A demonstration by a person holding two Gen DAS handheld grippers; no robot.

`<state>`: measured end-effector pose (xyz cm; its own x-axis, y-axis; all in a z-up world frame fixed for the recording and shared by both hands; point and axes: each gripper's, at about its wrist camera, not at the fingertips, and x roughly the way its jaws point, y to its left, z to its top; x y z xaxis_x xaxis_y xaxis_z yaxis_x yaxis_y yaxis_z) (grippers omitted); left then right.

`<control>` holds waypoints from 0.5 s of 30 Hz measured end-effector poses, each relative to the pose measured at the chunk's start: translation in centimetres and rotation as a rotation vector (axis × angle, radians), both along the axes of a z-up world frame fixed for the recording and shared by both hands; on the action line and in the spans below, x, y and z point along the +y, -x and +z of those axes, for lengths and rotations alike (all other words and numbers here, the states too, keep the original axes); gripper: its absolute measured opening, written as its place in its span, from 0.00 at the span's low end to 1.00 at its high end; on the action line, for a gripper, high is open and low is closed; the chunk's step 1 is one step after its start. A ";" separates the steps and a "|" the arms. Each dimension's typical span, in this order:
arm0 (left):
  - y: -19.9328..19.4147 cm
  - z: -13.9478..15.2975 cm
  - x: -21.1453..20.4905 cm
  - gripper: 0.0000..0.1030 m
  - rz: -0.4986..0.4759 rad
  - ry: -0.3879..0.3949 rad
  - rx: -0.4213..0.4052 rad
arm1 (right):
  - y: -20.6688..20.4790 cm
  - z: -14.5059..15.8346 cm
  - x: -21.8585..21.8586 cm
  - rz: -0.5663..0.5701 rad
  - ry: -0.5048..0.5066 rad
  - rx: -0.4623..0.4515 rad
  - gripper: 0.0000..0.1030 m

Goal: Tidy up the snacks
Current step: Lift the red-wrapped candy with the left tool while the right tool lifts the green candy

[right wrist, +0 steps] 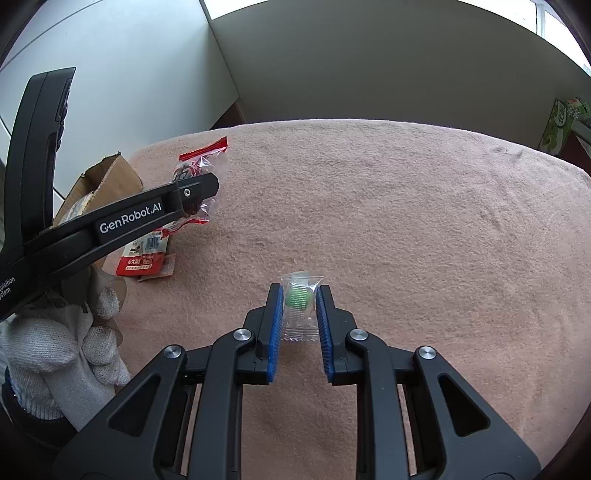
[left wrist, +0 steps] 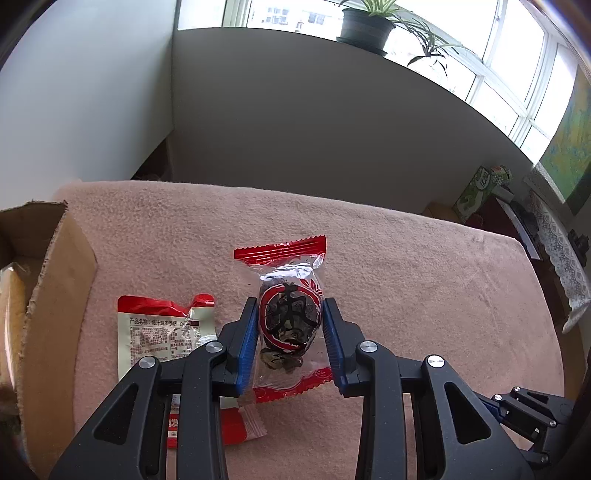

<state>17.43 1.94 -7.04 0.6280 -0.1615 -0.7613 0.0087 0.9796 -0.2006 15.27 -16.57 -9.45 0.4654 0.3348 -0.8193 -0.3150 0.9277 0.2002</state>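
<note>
Between the blue pads: two small snacks gripped over a pink cloth

Between its two blue ribbed pads the left gripper [left wrist: 290, 332] pinches a clear snack packet [left wrist: 286, 310], the pads pressing on both sides of its dark middle. This packet has red zigzag ends, dark wrinkled fruit inside and a big black Chinese character in a red ring on the front. In the right wrist view the same packet [right wrist: 199, 173] is seen at the far left, held in the black tongs, and these carry the white words "GenRobot.AI" on the side. A hand in a white knitted glove [right wrist: 62, 347] holds that tool at the near left; part of it is cut off by the edge of the picture.

The right gripper [right wrist: 299, 306] is pressed together on a small clear candy wrapper [right wrist: 300, 308] with a round green sweet inside. Its print is too small to read.

Both snacks are over the pink fleecy cloth [left wrist: 424, 280] that covers the table. Left of the left gripper lies a red and white pouch [left wrist: 162, 328] with small Chinese print, which I can not read well, and near it a red and white packet [left wrist: 236, 424] is half hidden under the tongs. At the far left stands an open cardboard box [left wrist: 55, 295], cut off by the frame; something yellow is inside, but I cannot tell what. On the window sill stands a potted plant [left wrist: 365, 26].
</note>
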 end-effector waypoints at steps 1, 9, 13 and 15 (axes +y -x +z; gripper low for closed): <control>0.3 0.2 0.2 0.31 -0.002 -0.004 -0.006 | 0.3 0.3 -0.1 0.000 0.003 -0.008 0.18; 3.2 1.7 -0.3 0.31 -0.010 -0.032 -0.065 | 0.8 1.8 0.0 0.002 -0.022 -0.037 0.18; 4.7 2.1 0.5 0.31 -0.003 -0.037 -0.087 | 0.9 2.2 0.9 0.012 -0.036 -0.041 0.18; 5.4 2.3 1.1 0.31 0.006 -0.032 -0.095 | 1.0 2.2 1.5 0.018 -0.039 -0.045 0.18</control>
<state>12.04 3.01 -4.70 0.6985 -0.1344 -0.7028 0.0208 0.9856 -0.1679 14.24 -15.03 -7.23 0.4949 0.3747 -0.7840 -0.3410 0.9136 0.2214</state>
